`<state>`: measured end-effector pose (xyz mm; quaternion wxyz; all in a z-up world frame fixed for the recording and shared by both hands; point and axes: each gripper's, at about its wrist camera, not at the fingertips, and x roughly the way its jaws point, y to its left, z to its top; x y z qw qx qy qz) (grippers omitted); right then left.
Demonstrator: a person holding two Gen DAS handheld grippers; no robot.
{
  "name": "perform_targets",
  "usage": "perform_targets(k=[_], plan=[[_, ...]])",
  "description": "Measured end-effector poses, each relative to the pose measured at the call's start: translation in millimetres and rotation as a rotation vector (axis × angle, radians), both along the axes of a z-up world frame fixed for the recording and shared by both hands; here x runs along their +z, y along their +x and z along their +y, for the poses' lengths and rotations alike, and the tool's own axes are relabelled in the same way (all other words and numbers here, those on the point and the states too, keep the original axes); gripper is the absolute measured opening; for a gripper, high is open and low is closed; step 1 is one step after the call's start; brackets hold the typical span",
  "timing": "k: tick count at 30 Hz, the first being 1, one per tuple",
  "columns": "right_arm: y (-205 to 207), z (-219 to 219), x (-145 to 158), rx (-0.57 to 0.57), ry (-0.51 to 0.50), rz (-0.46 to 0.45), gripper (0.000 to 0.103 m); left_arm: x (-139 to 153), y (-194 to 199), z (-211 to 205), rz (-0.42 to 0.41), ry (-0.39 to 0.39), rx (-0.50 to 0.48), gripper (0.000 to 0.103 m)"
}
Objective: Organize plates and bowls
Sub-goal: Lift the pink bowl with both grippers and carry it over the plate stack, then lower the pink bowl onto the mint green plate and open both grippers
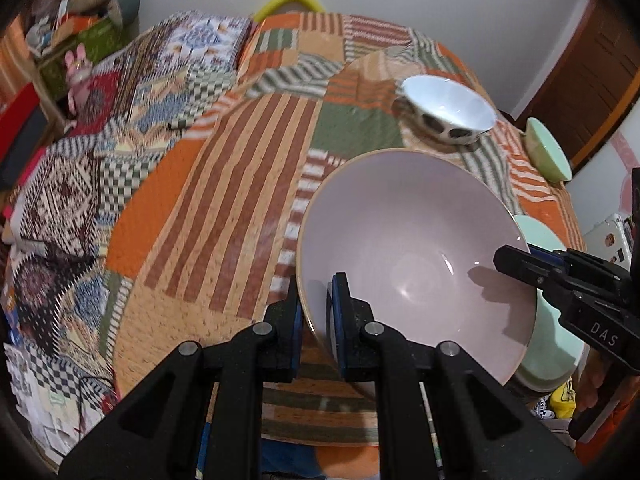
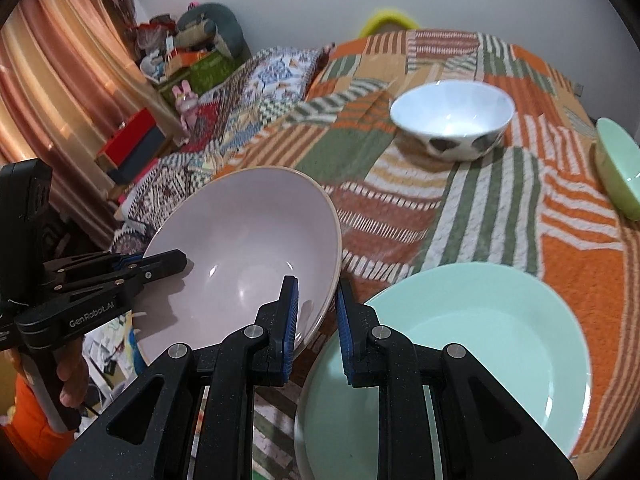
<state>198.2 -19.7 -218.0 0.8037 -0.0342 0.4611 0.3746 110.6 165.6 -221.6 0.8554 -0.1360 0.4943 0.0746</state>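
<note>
A: Start with the biggest thing. What is everything sitting on?

B: A round table (image 2: 500, 216) under a patchwork cloth of orange, green and cream stripes. Beside it lies a second, busier quilt (image 1: 132, 128) in blue, brown and white.

A: And the dishes?

B: The largest is a pale pink bowl (image 1: 412, 240), tilted and held off the cloth over the table's near edge. Both tools grip its rim on opposite sides. Just beside it, partly under its lower edge, a mint green plate (image 2: 460, 340) lies flat on the table.

A: Further back?

B: A white bowl with dark spots (image 2: 454, 120) stands upright near the middle of the table, well apart from the pink one. A small mint green bowl (image 2: 620, 168) sits at the far right edge, tipped on its side.

A: How do the jaws stand?

B: The left gripper (image 1: 316, 320) is pinching the pink bowl's rim, one blue pad inside the wall and one outside. The right gripper (image 2: 318, 320) is clamped on the opposite rim in the same way.

A: Anything of the person?

B: A hand (image 2: 74, 380) around the left tool's handle, above an orange sleeve.
</note>
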Motion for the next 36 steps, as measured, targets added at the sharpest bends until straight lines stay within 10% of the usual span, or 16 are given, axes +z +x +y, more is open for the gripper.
perform_targets(k=[18,32,36], plan=[[6.0,10.9,-18.1,0.032,-0.045,0.062,0.02,-21.5,-5.9,9.8,0.015,-0.048,0.053,0.013],[-2.1,-24.3,41.9,-0.028,0.034,-0.11,0.025,63.3,-15.1,-19.0,-0.173,0.107,0.02,0.016],[-4.4,-39.4,62.0,-0.059,0.059,-0.176,0.042,86.2,-9.9,-33.7,-0.22,0.149,-0.005,0.02]])
